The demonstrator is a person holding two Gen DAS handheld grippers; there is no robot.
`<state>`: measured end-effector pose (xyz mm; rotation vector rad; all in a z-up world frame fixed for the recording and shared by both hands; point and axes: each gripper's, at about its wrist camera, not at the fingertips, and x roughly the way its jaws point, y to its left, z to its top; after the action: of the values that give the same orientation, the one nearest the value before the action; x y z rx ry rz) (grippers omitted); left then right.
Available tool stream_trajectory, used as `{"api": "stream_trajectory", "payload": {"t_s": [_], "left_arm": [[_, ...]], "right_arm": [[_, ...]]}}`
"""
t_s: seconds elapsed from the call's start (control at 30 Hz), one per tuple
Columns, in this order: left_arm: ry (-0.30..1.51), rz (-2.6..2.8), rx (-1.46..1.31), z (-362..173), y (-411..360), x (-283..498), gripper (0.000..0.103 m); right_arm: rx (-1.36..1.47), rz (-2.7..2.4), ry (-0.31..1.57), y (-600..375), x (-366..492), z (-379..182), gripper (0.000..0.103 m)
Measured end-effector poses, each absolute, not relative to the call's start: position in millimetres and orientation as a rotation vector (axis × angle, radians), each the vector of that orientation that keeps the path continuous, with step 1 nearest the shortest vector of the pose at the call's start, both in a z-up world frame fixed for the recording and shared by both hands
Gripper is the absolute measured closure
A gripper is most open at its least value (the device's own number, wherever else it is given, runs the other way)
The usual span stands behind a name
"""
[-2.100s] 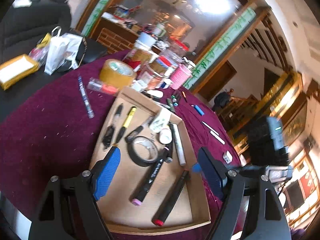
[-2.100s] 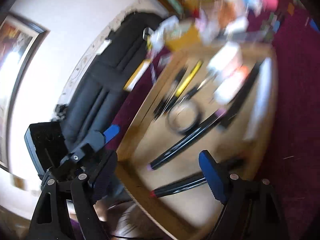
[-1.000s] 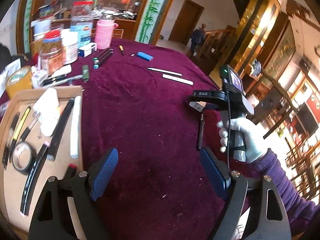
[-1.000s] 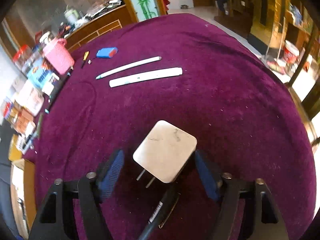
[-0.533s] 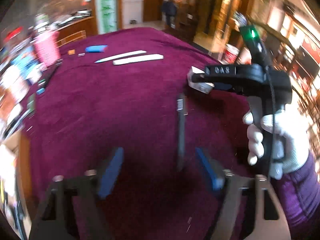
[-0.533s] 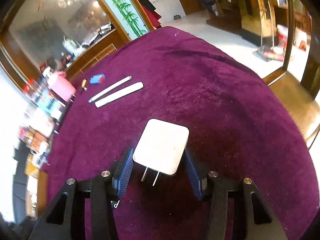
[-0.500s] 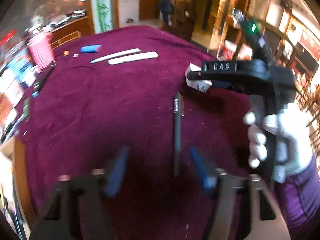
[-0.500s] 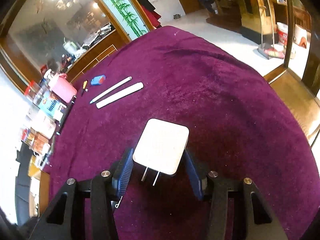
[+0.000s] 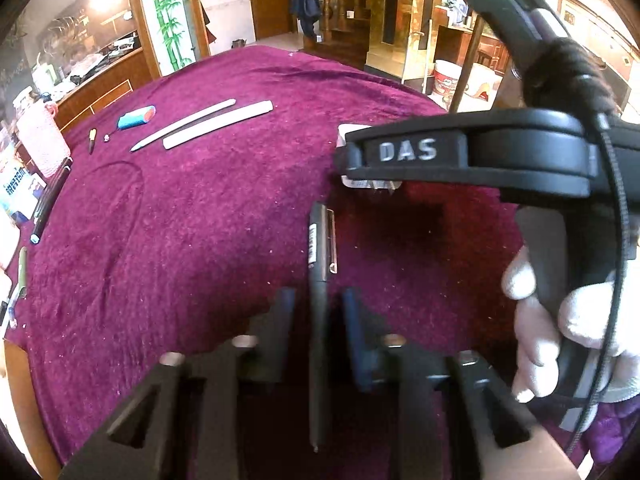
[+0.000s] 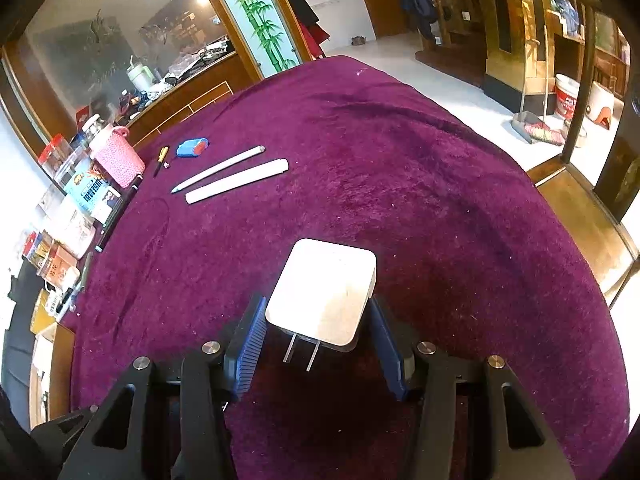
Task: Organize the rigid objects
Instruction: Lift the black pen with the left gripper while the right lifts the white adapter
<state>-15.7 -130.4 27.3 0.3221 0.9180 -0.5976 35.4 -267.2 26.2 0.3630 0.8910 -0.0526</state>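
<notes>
A wooden staircase [image 9: 340,12] rises beyond the table; a bamboo-painted panel [image 10: 256,12] stands nearby; a white bucket [image 10: 566,96] sits on the floor.

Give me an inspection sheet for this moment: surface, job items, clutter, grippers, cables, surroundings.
Surface: round table under a purple velvet cloth, lint-specked.
Job's things: black pen lying on the cloth; white plug adapter, prongs toward the camera; white pen, white strip and blue lighter farther off.
Clutter: pink woven basket, jars, boxes and markers along the left edge.
Grippers: left gripper shut on the black pen; right gripper shut on the plug adapter, held by a white-gloved hand.
Cables: one thin black cable on the right gripper's handle.
Surroundings: wooden staircase, bamboo-painted panel, white buckets on the floor.
</notes>
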Motion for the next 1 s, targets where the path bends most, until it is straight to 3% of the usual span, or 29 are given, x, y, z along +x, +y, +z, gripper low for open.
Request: {"api": "stream_trajectory", "payload": {"t_s": [0.43, 1.0], "left_arm": [[0.902, -0.621, 0.047, 61.9, -78.6, -35.0, 0.094], [0.820, -0.418, 0.151, 87.5, -47.8, -65.0, 0.094]], "right_arm": [[0.343, -0.061, 0.877, -264.7, 34.7, 25.5, 0.048], [0.346, -0.062, 0.864, -265.7, 35.0, 25.6, 0.048]]}}
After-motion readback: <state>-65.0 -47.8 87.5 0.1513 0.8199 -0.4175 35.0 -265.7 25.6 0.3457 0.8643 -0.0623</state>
